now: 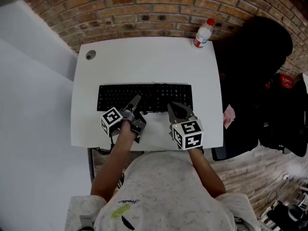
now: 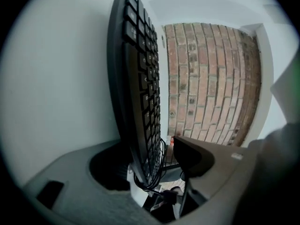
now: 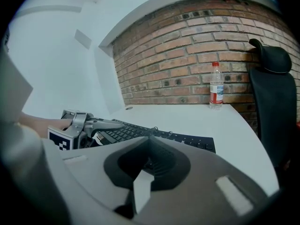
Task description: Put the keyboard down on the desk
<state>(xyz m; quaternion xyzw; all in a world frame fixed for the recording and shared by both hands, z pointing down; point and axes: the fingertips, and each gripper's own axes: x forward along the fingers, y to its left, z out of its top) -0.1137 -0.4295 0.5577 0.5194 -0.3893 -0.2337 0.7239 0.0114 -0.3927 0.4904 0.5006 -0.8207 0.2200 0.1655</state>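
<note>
Tongs on the left [image 1: 134, 103] stand released and turned on edge, their jaws apart around the near edge of the black keyboard [image 1: 144, 96], the key-side pad clear of the keys. The keyboard lies flat on the white desk [image 1: 144, 61]. Tongs on the right [image 1: 174, 109] are clenched on nothing, their tips by the keyboard's near edge. A bottle [image 1: 203, 33] stands at the desk's far right corner, beside a black chair [image 1: 250, 81].

my left tongs [image 1: 135, 103] stand parted; my right tongs [image 1: 172, 108] are closed, both pointing forward and slightly down.
</note>
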